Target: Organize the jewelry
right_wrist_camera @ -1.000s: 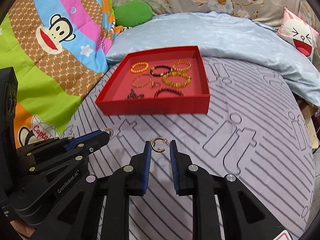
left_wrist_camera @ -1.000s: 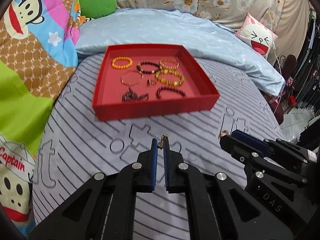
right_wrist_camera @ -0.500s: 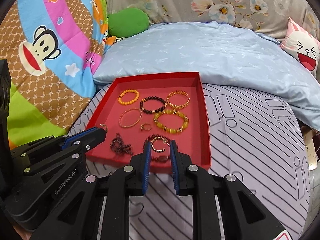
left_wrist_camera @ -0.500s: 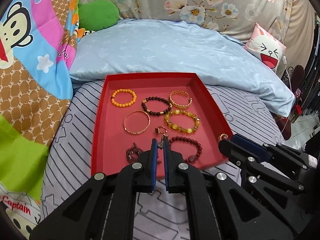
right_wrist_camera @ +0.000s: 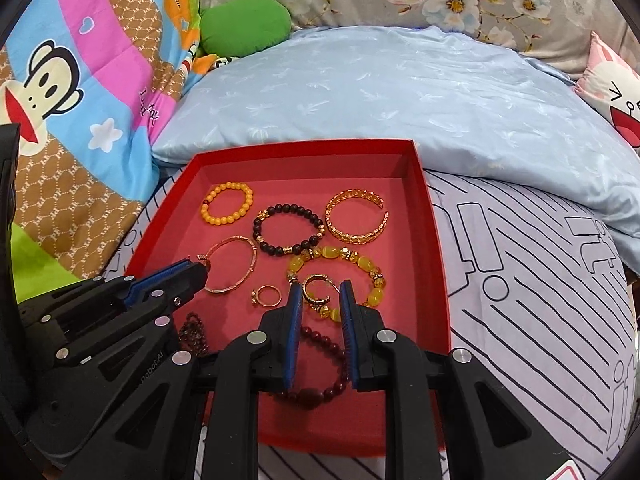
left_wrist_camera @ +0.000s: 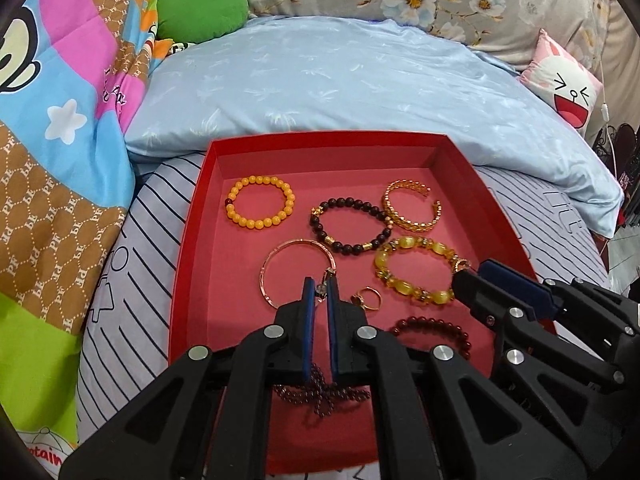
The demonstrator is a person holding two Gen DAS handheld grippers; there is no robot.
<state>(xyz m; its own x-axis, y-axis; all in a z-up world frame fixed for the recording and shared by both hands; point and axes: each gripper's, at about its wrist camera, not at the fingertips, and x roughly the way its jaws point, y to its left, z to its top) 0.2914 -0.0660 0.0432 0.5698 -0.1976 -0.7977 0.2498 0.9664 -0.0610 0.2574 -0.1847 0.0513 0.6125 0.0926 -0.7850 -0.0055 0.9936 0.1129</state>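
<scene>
A red tray point(left_wrist_camera: 188, 248) lies on the bed and holds several bracelets, a thin bangle point(left_wrist_camera: 298, 243) and a ring point(left_wrist_camera: 370, 298). My left gripper point(left_wrist_camera: 320, 286) hangs over the tray's middle, shut on a small drop earring point(left_wrist_camera: 320, 289). In the right wrist view the same tray point(right_wrist_camera: 436, 264) lies below my right gripper point(right_wrist_camera: 320, 292). It is shut on a gold hoop earring point(right_wrist_camera: 316, 300), just above a yellow stone bracelet point(right_wrist_camera: 360, 260). The two grippers sit side by side, and each one's tip shows in the other's view. Their bodies hide the tray's near part.
A striped bed sheet point(right_wrist_camera: 520, 280) surrounds the tray. A light blue quilt point(left_wrist_camera: 340, 80) rises right behind it. On the left lie a cartoon monkey blanket point(left_wrist_camera: 60, 140) and a green plush point(left_wrist_camera: 200, 8). A pink cushion point(left_wrist_camera: 568, 88) sits at the far right.
Both grippers have moved forward from over the striped sheet to over the red tray, a little lower, each still holding its earring. The tray now fills the lower half of both views.
</scene>
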